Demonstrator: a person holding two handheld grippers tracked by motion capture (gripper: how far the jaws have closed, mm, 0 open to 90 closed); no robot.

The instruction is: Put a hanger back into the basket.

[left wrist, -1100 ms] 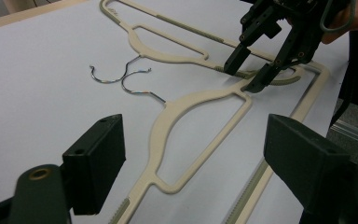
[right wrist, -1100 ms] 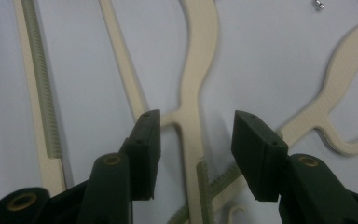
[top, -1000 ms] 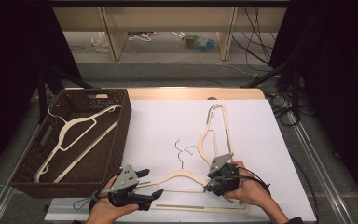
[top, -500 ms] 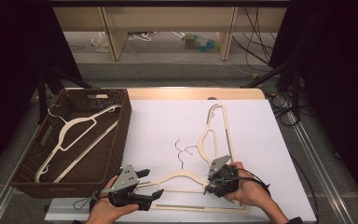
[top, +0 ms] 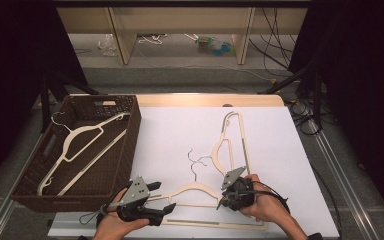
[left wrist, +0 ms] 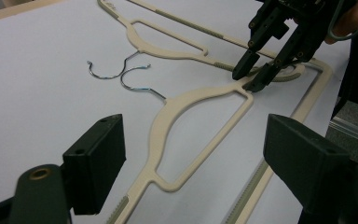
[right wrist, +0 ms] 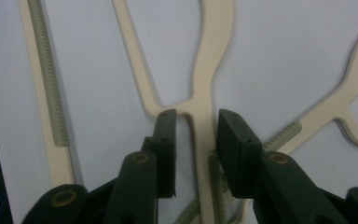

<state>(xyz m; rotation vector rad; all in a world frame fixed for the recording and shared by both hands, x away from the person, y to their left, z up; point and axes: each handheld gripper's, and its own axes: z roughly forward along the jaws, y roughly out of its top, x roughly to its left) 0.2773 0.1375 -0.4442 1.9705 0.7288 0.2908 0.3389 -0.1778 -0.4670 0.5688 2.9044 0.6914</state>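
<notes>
Just now the right gripper (right wrist: 193,154) was narrowing its unclenched jaws astride the smooth cream plastic hanger's (right wrist: 200,121) slim arm

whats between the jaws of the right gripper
An arm of the near hanger runs between the jaws of the right gripper, which have just been closing; the right gripper view shows small gaps on both sides, so the pads aren't pressing yet.
</notes>
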